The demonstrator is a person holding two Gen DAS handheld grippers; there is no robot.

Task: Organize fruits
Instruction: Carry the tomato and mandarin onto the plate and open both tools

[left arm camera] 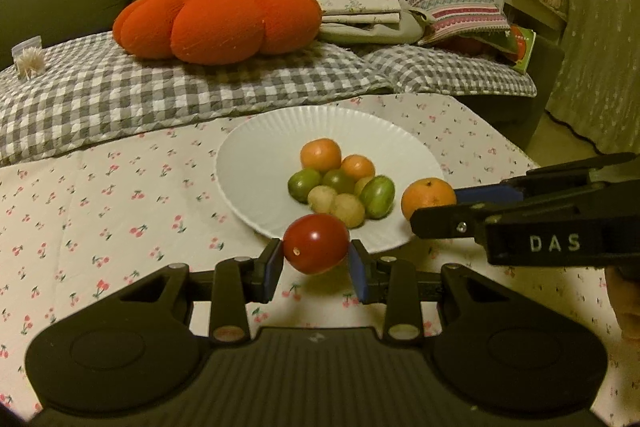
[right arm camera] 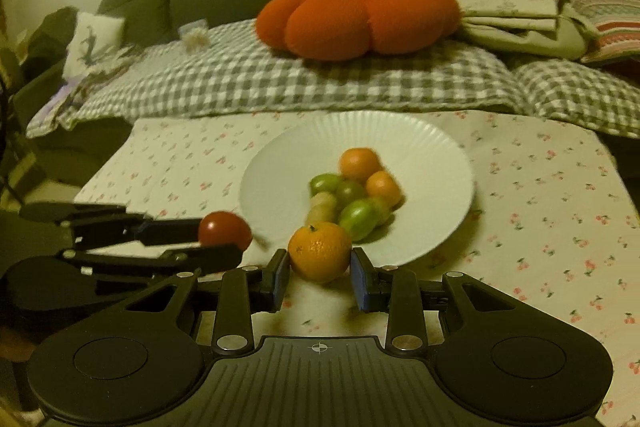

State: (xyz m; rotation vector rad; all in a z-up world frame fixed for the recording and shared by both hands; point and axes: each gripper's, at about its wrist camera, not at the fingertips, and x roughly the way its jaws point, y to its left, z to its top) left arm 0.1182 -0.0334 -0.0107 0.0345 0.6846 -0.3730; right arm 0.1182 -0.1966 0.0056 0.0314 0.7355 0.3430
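Both grippers loaded at the plate [left arm camera: 248, 163].
Left gripper [left arm camera: 316, 259] clamps a tomato [left arm camera: 316, 243]; right gripper [right arm camera: 320, 269] clamps a mandarin [right arm camera: 320, 251] (near rim).

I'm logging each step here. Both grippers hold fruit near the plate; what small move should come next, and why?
Probably carry the red tomato, held in the left hand-held gripper, forward over the white plate and release it, since the other fruits already sit there.

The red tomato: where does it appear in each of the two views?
Left wrist view: the red tomato sits low at centre, between the left gripper fingers.
Right wrist view: it appears low on the left, held by that gripper.
Shared landmark: the white plate.
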